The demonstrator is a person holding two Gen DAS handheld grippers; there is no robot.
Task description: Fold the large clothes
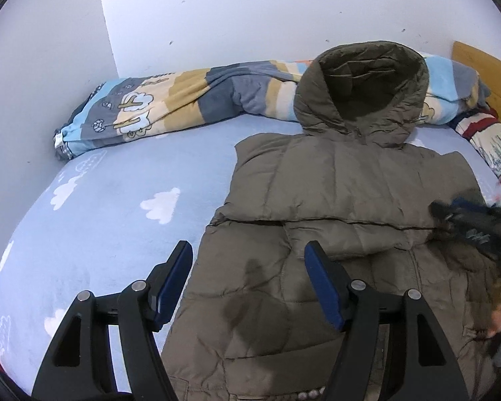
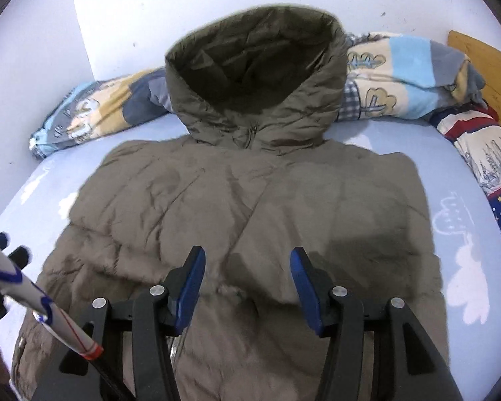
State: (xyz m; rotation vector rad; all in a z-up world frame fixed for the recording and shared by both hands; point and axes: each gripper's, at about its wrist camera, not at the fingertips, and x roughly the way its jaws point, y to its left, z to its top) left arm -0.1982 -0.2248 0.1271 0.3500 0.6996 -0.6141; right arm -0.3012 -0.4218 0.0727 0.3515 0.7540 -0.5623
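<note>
An olive-brown hooded puffer jacket [image 1: 334,180] [image 2: 250,200] lies flat on the bed, with its hood [image 1: 360,87] [image 2: 257,67] propped against the rolled quilt. Its sleeves look folded in across the body. My left gripper [image 1: 247,250] hangs open over the jacket's left edge, one finger above the sheet and one above the fabric. My right gripper [image 2: 247,254] is open above the middle of the jacket, with nothing between its pads. In the left wrist view the right gripper [image 1: 451,214] shows as a blur at the right edge. The left gripper [image 2: 10,247] peeks in at the right wrist view's left edge.
The bed has a light-blue sheet with white clouds [image 1: 117,207] [image 2: 467,234]. A rolled patterned quilt [image 1: 157,100] [image 2: 400,67] lies along the white wall. A wooden headboard [image 1: 484,70] [image 2: 484,63] and a pillow [image 2: 484,153] sit at the right. A white pole [image 2: 33,297] crosses low left.
</note>
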